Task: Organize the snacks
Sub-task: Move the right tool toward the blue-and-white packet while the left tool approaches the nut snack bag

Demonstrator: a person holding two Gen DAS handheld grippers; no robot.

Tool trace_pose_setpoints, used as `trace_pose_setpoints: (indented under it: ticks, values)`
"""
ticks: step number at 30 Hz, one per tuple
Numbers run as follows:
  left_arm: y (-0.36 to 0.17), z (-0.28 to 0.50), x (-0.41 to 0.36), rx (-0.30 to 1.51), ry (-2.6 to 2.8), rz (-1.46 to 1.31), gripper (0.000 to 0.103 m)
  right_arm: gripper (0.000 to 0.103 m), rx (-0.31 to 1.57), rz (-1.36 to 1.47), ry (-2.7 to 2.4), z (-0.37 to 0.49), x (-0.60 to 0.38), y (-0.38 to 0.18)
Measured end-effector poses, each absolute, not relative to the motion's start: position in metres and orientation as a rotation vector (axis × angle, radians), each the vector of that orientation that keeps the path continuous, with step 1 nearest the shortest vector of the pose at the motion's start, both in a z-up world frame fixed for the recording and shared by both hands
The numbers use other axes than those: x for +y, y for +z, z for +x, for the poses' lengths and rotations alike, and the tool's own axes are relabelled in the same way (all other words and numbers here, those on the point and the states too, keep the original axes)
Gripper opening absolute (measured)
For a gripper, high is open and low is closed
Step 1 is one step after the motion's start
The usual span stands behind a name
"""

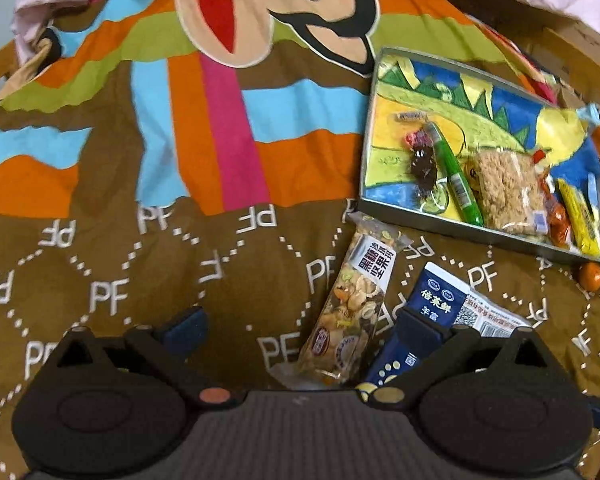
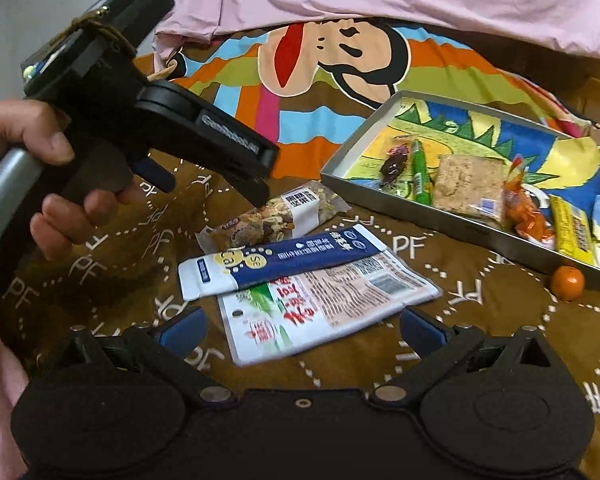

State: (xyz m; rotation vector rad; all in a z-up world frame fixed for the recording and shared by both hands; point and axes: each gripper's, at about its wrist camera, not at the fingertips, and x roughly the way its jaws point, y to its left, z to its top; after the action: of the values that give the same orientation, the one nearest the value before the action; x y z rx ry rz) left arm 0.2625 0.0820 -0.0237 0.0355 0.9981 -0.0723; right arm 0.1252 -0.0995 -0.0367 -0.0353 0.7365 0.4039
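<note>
Left claw (image 1: 300,328) wide, empty, low over the nut bar (image 1: 350,308); its right finger overlaps the blue pack (image 1: 434,300). Right claw (image 2: 302,330) wide, empty, hovering at the near edge of the white pack (image 2: 320,308). All three packs lie loose on the blanket (image 2: 480,320), blue one atop white, just beside the tray (image 2: 440,224) of snacks. Small orange (image 2: 567,283) by the tray's near wall.

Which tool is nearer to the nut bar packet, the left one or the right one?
Left. The left tool hangs directly above the nut bar packet, tips almost touching. The right tool is farther back, over the white packet.
</note>
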Motion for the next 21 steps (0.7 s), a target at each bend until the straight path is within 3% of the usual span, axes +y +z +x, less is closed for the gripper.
trace_pose_setpoints:
  ticks: [21]
  values:
    - [-0.038, 0.284, 0.079, 0.984, -0.064, 0.1, 0.102, 0.102, 0.817, -0.023, 0.304, 0.187, -0.042, -0.063]
